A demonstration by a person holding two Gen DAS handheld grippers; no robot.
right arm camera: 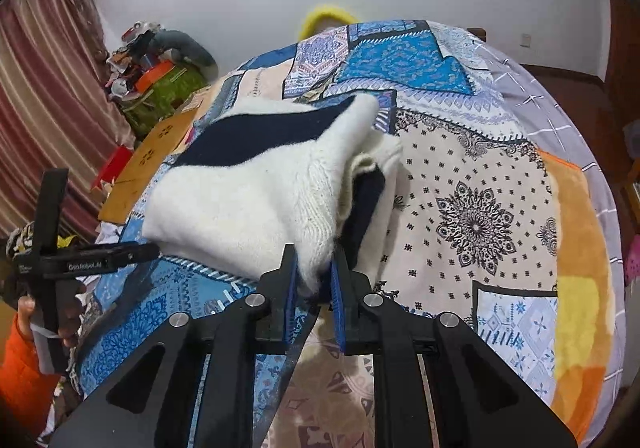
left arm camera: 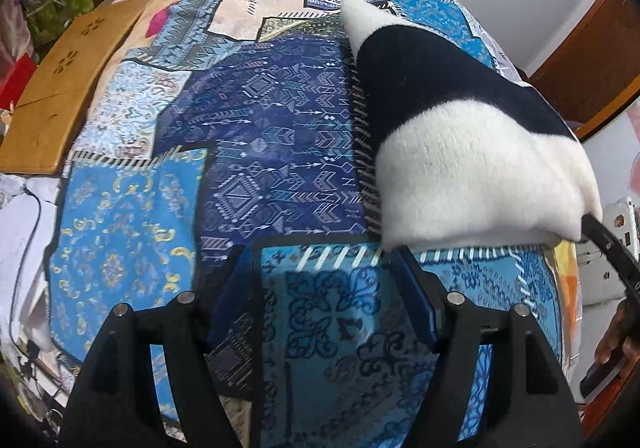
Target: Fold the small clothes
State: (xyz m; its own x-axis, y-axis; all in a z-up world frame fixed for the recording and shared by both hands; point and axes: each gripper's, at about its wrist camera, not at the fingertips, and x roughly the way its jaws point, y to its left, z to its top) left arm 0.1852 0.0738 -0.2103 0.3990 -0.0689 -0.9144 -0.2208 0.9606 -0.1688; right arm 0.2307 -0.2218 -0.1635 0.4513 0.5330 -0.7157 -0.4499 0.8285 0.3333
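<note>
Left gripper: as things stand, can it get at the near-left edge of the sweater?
Probably yes. The left gripper is open and empty, over the bedspread beside the sweater; nothing lies between.

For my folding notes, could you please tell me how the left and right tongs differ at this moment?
The left tongs stand open and empty above the blue patchwork bedspread; the right tongs are shut on the white-and-navy knitted garment. The left ones touch no cloth; the right ones pinch its white corner. Both have black frames with blue pads.
</note>
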